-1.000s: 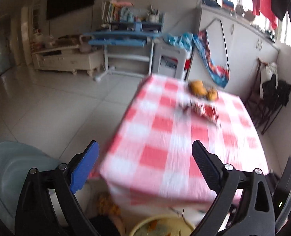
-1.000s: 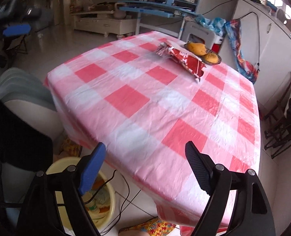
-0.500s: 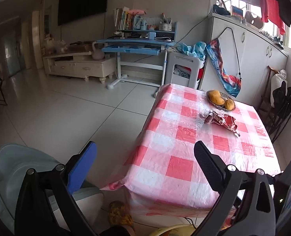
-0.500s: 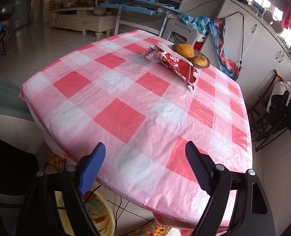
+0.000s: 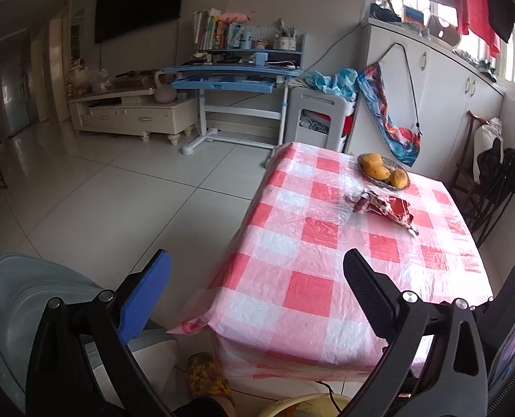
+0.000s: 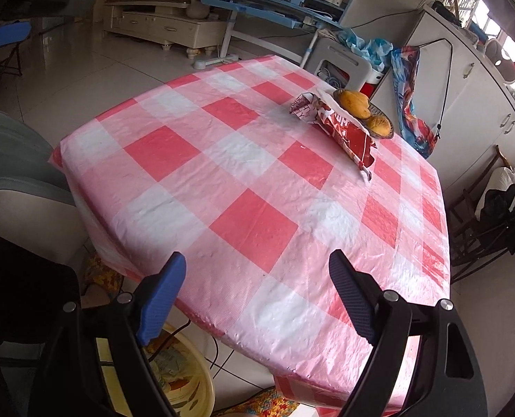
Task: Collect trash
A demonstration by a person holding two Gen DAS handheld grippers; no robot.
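Observation:
A crumpled red snack wrapper (image 6: 337, 128) lies on the far part of the red-and-white checked table (image 6: 250, 187), next to a dish of yellow fruit (image 6: 363, 111). It also shows in the left wrist view (image 5: 389, 208). My right gripper (image 6: 257, 271) is open and empty above the table's near edge. My left gripper (image 5: 257, 271) is open and empty, held off the table's near left corner. A yellow bin (image 6: 184, 382) with scraps in it stands on the floor below the table's near edge.
A grey chair (image 6: 17, 173) stands at the table's left. Dark folding chairs (image 6: 493, 222) stand at its right. A blue desk (image 5: 236, 80), a white cabinet (image 5: 427, 97) and a stool are behind the table. The tiled floor (image 5: 101, 201) lies to the left.
Both grippers have pulled back and up from the table, so more of the table and room shows. Their jaws stay open. The wrapper has not moved.

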